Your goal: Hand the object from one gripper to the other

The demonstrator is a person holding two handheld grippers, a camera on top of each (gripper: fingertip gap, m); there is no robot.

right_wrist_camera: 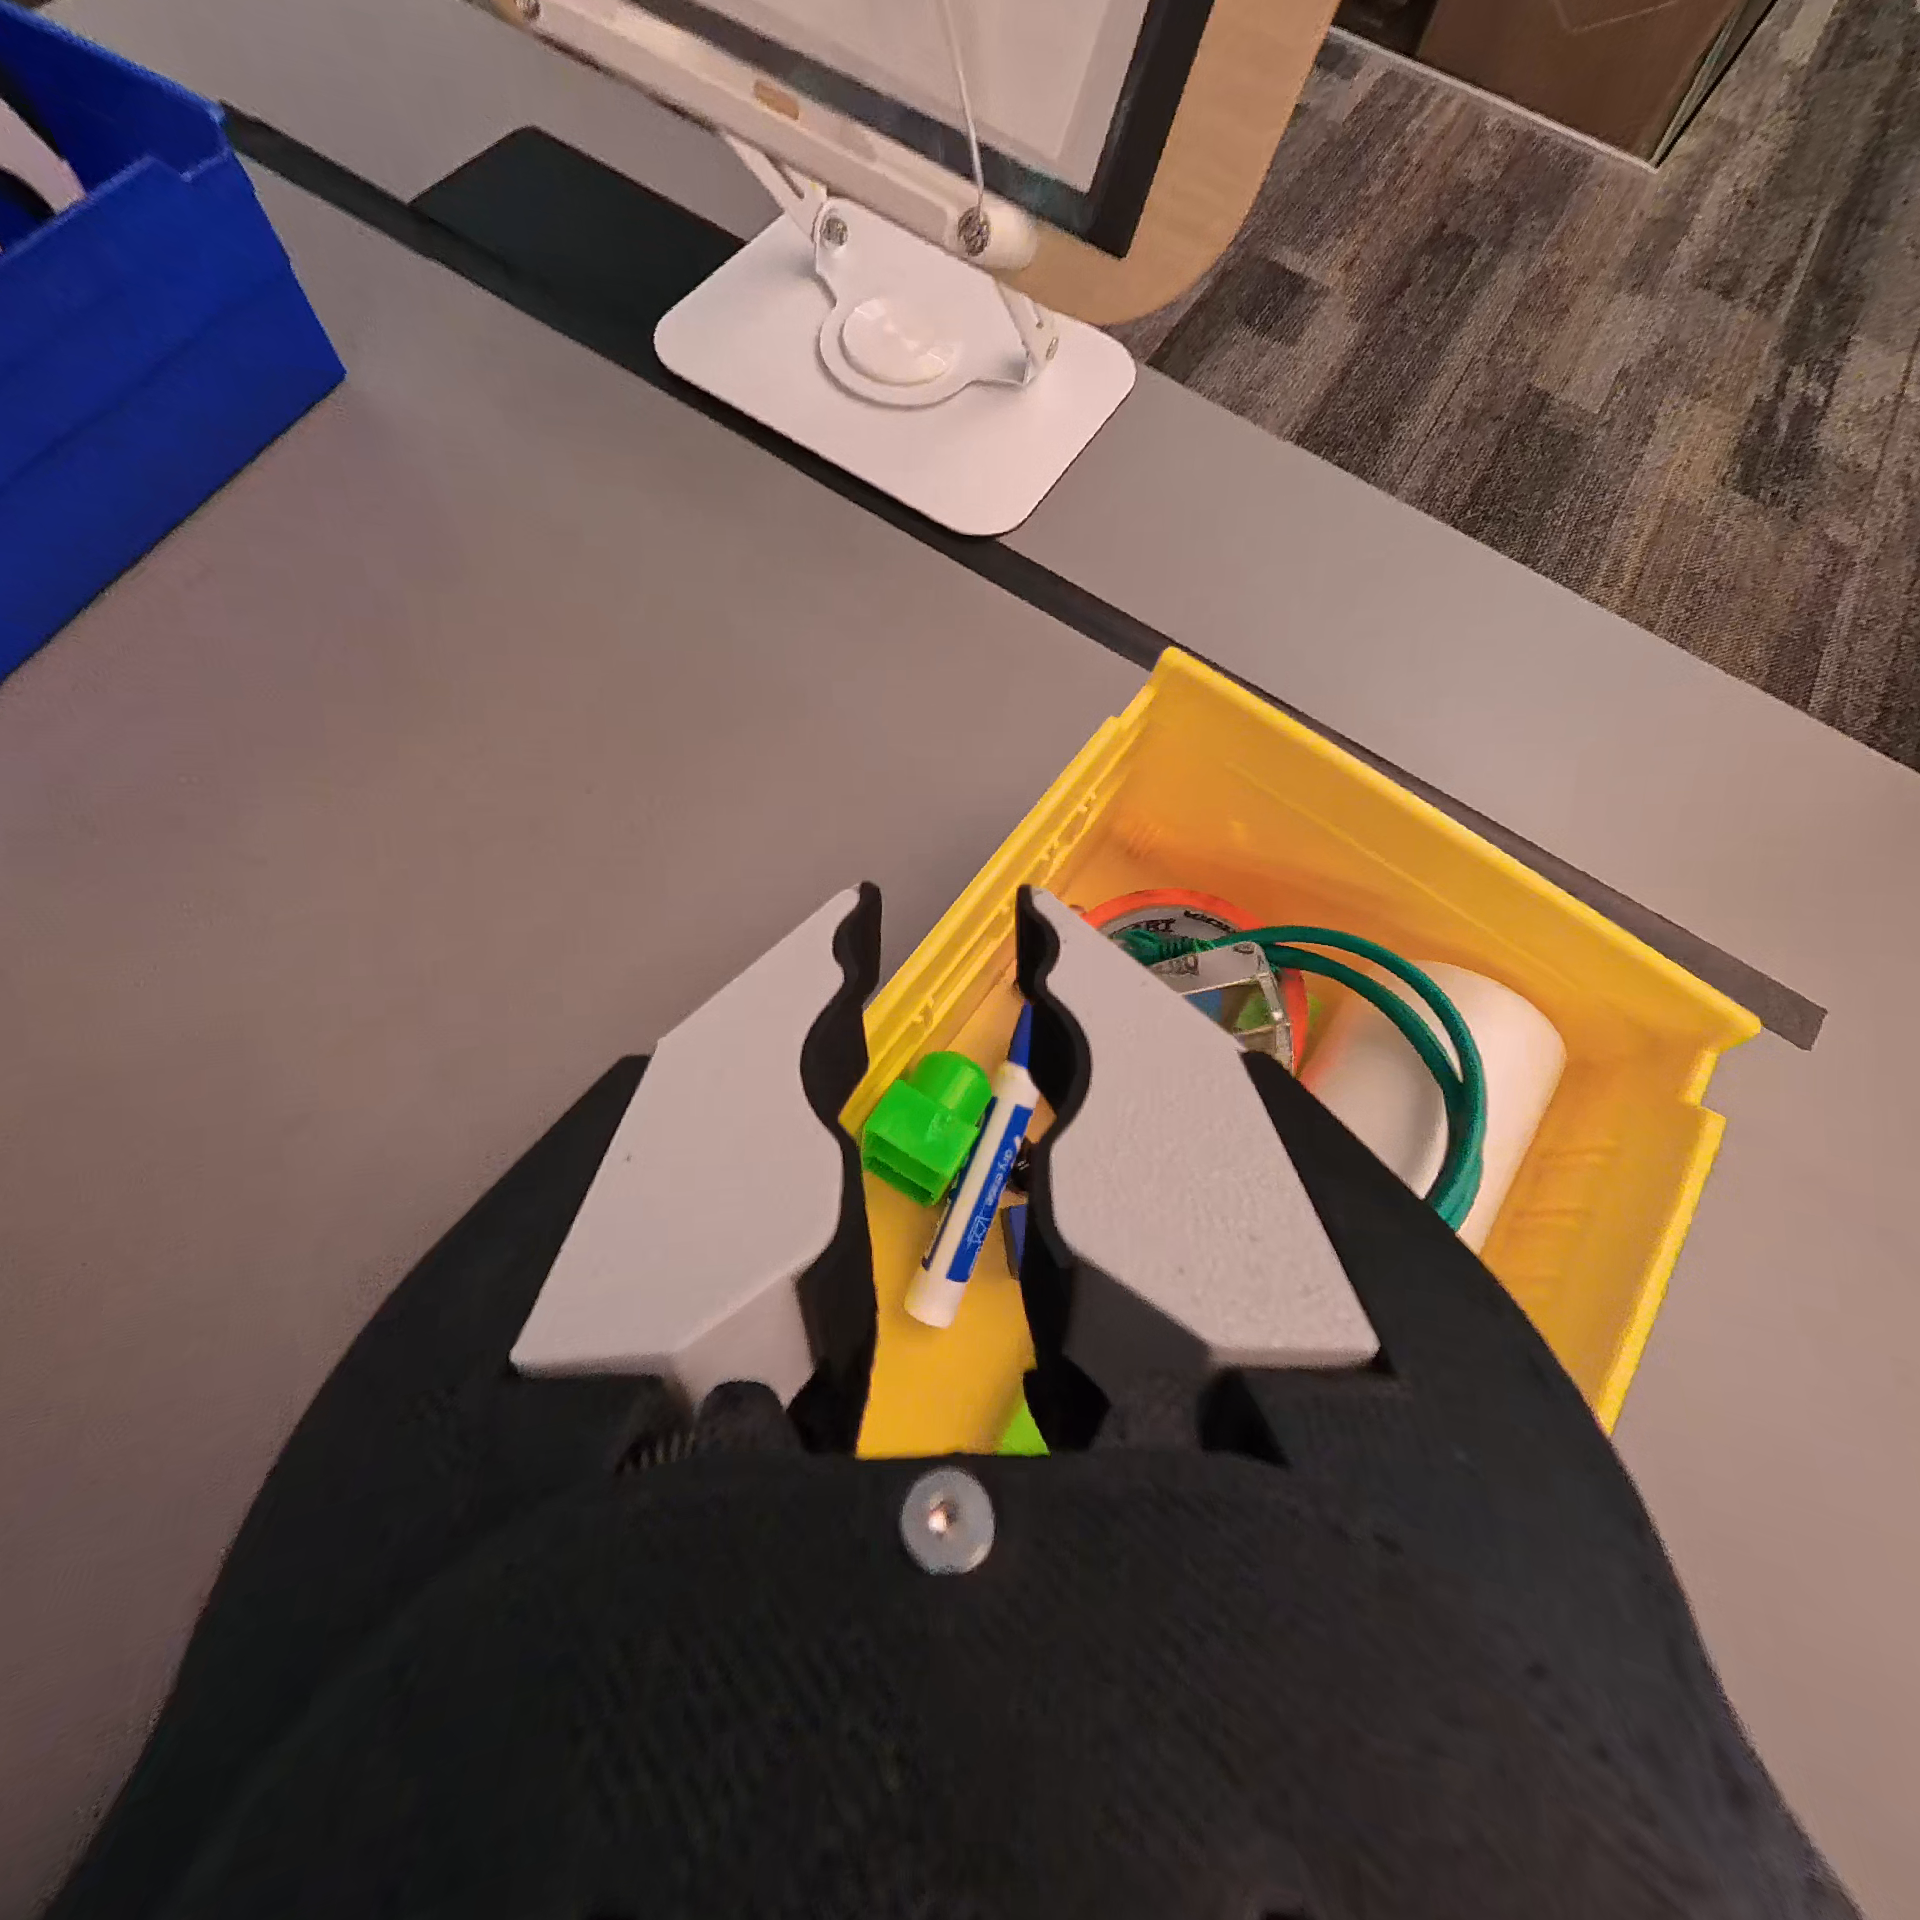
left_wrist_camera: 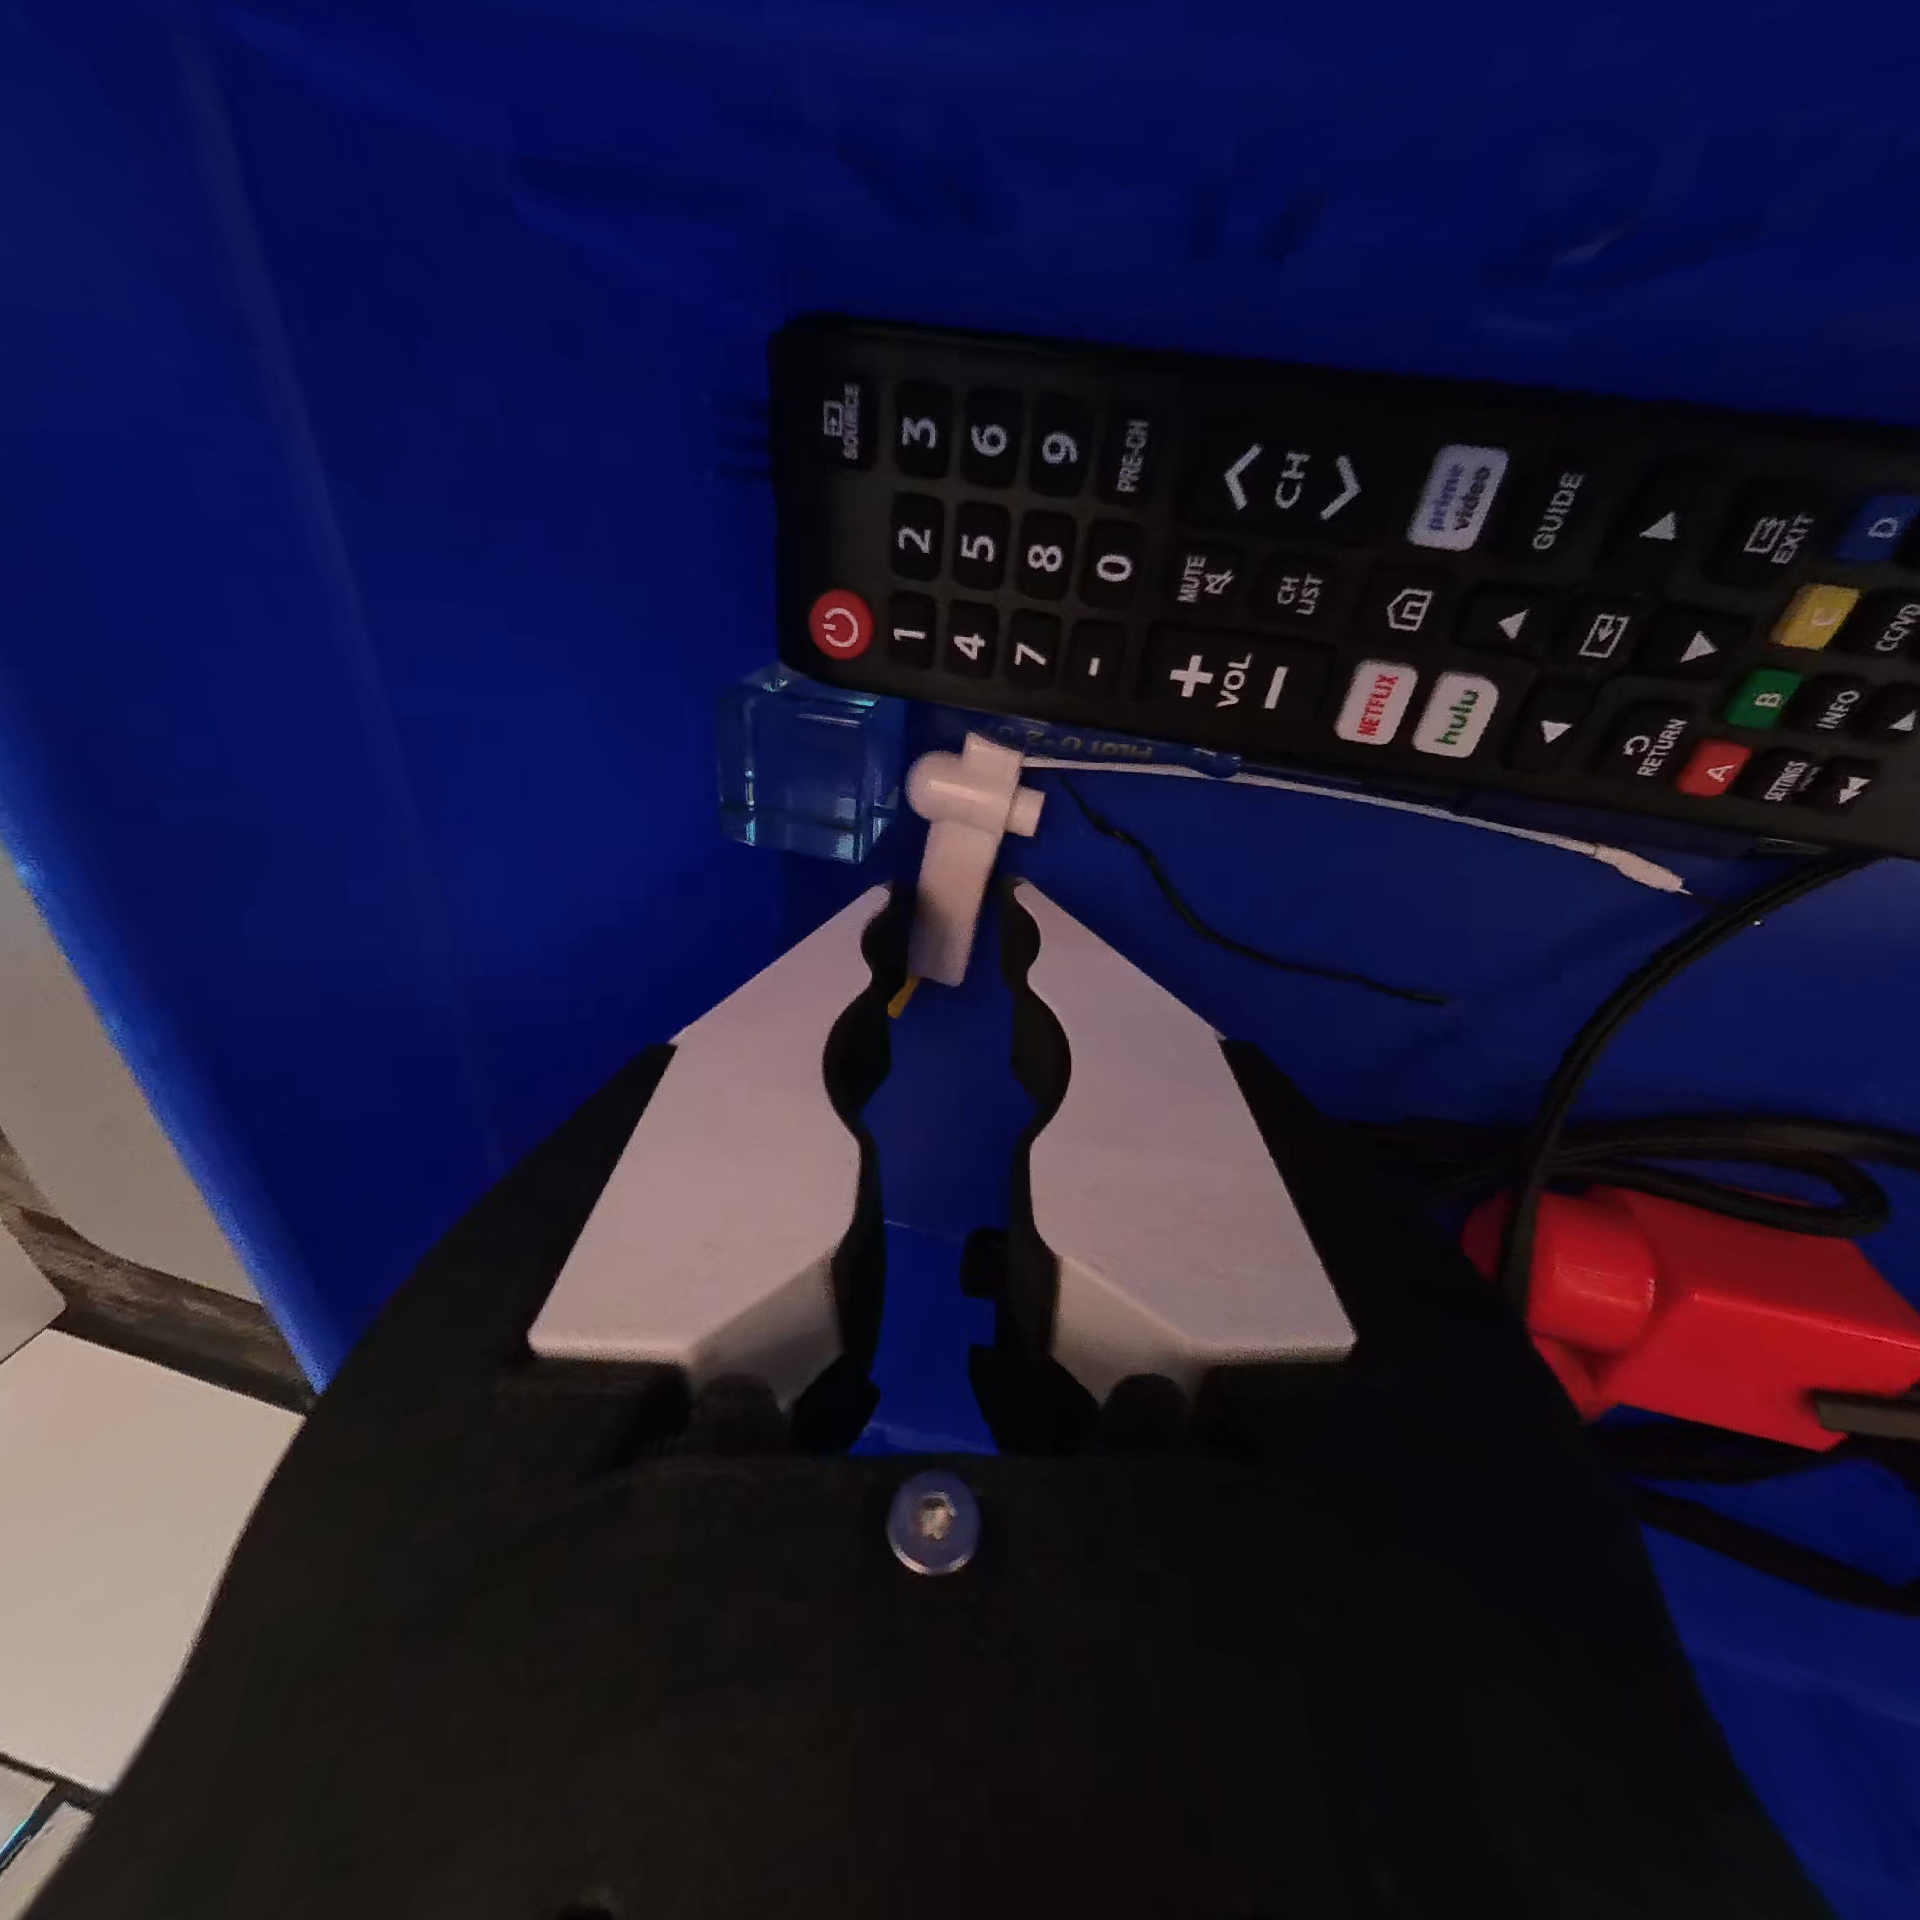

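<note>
Left wrist view: left hand-held gripper [left_wrist_camera: 940,909] pinches a small white plastic peg [left_wrist_camera: 961,842], light, rigid, slippery; take its crossbar. Right hand-held gripper [right_wrist_camera: 945,904] gapes empty.

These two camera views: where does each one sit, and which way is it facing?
Left wrist view: sits on the left tool, looks down into a blue bin at a black remote; its two fingers flank a small white part.
Right wrist view: sits on the right tool, looks down over a yellow bin on a grey table; its fingers show, empty.
Shared: the blue bin, at the right view's left edge.
</note>
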